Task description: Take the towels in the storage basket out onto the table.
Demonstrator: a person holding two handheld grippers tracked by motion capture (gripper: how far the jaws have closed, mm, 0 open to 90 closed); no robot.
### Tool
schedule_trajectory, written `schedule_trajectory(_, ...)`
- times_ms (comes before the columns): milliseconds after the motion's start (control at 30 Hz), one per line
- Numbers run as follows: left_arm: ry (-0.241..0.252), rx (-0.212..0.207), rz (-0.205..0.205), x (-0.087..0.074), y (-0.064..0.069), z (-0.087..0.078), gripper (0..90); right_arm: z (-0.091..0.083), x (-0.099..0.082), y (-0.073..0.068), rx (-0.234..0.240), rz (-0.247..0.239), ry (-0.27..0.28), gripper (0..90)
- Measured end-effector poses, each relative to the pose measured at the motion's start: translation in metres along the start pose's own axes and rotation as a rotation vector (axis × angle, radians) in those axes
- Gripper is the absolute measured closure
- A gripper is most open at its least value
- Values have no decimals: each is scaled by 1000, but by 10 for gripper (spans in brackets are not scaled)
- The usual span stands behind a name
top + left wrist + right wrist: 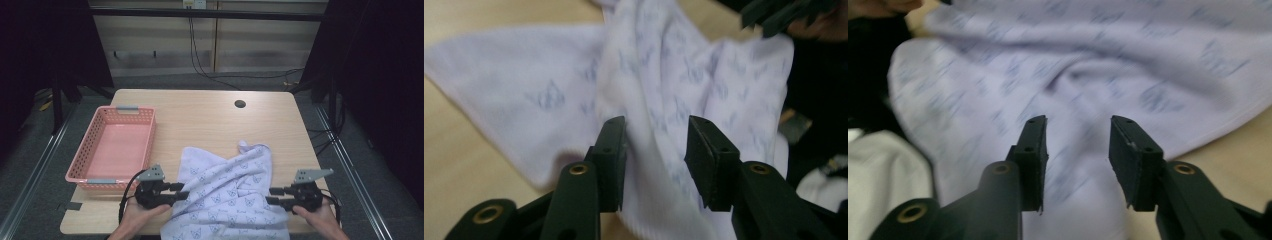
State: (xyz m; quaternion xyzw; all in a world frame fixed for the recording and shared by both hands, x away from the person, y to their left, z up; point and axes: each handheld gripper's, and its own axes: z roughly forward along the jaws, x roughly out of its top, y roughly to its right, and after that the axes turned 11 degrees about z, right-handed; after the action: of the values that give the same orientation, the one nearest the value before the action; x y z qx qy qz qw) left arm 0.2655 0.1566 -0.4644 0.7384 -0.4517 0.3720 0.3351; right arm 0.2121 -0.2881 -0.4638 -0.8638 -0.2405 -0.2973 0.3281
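A pale lilac cloth (230,190) printed with small blue figures lies crumpled on the near half of the wooden table (200,115), and its near part hangs over the front edge. My left gripper (184,191) is at the cloth's left edge and points right. In the left gripper view its jaws (656,145) stand apart, with a fold of the cloth (549,90) in the gap and no pad pressing on it. My right gripper (272,196) is at the cloth's right edge and points left. Its jaws (1078,150) are open over the cloth (1098,60).
A pink perforated basket (127,111) stands on the table's left side, with nothing in it. A round cable hole (240,104) sits at the table's far middle. The other gripper (774,15) shows at the top right of the left gripper view.
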Motion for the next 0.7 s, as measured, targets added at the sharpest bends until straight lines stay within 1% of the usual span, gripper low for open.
schedule_trajectory(33, 8, 23, -19, 7, -8, 6, 652, 12, 17, 10, -51, -2, 10, 585)
schedule_trajectory(67, 0, 28, -19, 9, -11, 10, 672, 17, 22, 14, -73, 0, 14, 583)
schedule_trajectory(100, 0, 28, -19, 9, -11, 10, 688, 17, 22, 14, -73, 0, 14, 583)
schedule_trajectory(133, -51, 105, -21, 11, -21, 25, 698, 37, 34, 24, -93, -5, -13, 581)
schedule_trajectory(167, -51, 105, -21, 11, -21, 25, 697, 45, 38, 26, -119, -11, -24, 572)
schedule_trajectory(200, -72, 100, -54, 8, -26, 33, 672, 56, 41, 29, -127, -6, -48, 570)
schedule_trajectory(233, -119, 90, -52, 3, -28, 43, 658, 62, 43, 30, -130, -15, -64, 570)
schedule_trajectory(267, -119, 90, -52, 3, -28, 43, 650, 62, 43, 30, -130, -15, -64, 570)
schedule_trajectory(300, -164, 69, -41, 0, -26, 48, 627, 74, 42, 29, -170, -39, -106, 621)
schedule_trajectory(333, -199, 42, -17, -4, -20, 51, 615, 76, 40, 30, -171, -49, -111, 627)
schedule_trajectory(367, -225, 42, -3, -6, -16, 53, 614, 74, 38, 29, -171, -38, -104, 635)
schedule_trajectory(400, -223, 31, 2, -8, -10, 51, 617, 71, 36, 28, -162, -33, -119, 658)
schedule_trajectory(433, -223, 31, 2, -8, -10, 51, 634, 71, 36, 28, -162, -33, -119, 658)
schedule_trajectory(467, -221, 5, 13, -11, -3, 49, 637, 63, 27, 23, -153, -41, -131, 664)
schedule_trajectory(533, -231, -8, 21, -13, 6, 46, 637, 51, 14, 18, -134, -26, -139, 674)
schedule_trajectory(567, -235, -26, 26, -16, 13, 43, 637, 48, 9, 17, -124, -17, -137, 677)
schedule_trajectory(600, -239, -32, 35, -17, 17, 41, 637, 40, 2, 14, -109, 1, -149, 680)
schedule_trajectory(633, -247, -43, 40, -20, 25, 38, 637, 36, -2, 12, -97, 4, -157, 681)
schedule_trajectory(667, -247, -43, 40, -20, 25, 38, 637, 36, -2, 12, -97, 4, -157, 681)
schedule_trajectory(700, -244, -53, 42, -23, 33, 36, 637, 31, -9, 7, -86, 11, -170, 682)
